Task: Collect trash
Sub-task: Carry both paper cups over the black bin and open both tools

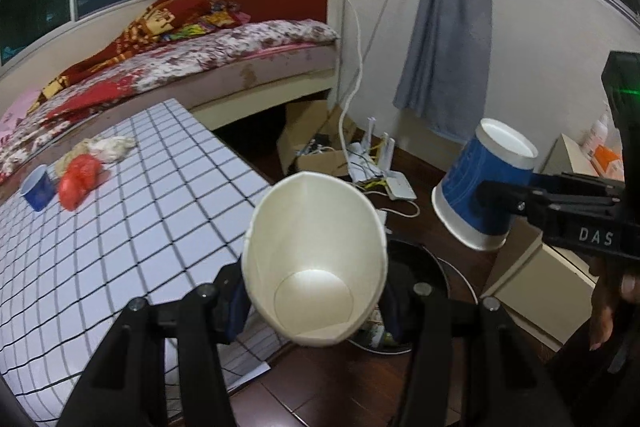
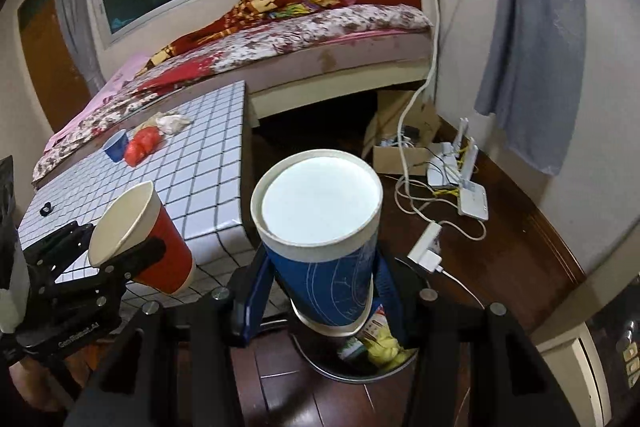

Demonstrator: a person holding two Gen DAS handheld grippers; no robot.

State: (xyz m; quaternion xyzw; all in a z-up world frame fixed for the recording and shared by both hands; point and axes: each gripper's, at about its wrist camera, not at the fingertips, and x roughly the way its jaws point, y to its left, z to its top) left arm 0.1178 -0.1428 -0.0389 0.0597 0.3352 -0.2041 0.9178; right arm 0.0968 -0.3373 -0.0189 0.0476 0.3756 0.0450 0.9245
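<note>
In the left wrist view, the left gripper (image 1: 316, 291) pinches a red paper cup (image 1: 316, 263) between its fingers above the dark trash bin (image 1: 420, 267) on the floor; a small blue cup (image 1: 38, 189), a red bag (image 1: 78, 179) and crumpled paper (image 1: 108, 147) remain on the worktop (image 1: 140, 227). In the right wrist view, the right gripper (image 2: 320, 291) clamps a blue cup (image 2: 324, 255) over the bin, not yet dropped.

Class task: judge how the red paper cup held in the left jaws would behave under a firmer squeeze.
The red paper cup probably crumples easily: its rim already looks squashed oval. It seems light, since it looks empty inside. Its thin wall likely will not spring back fully.
</note>
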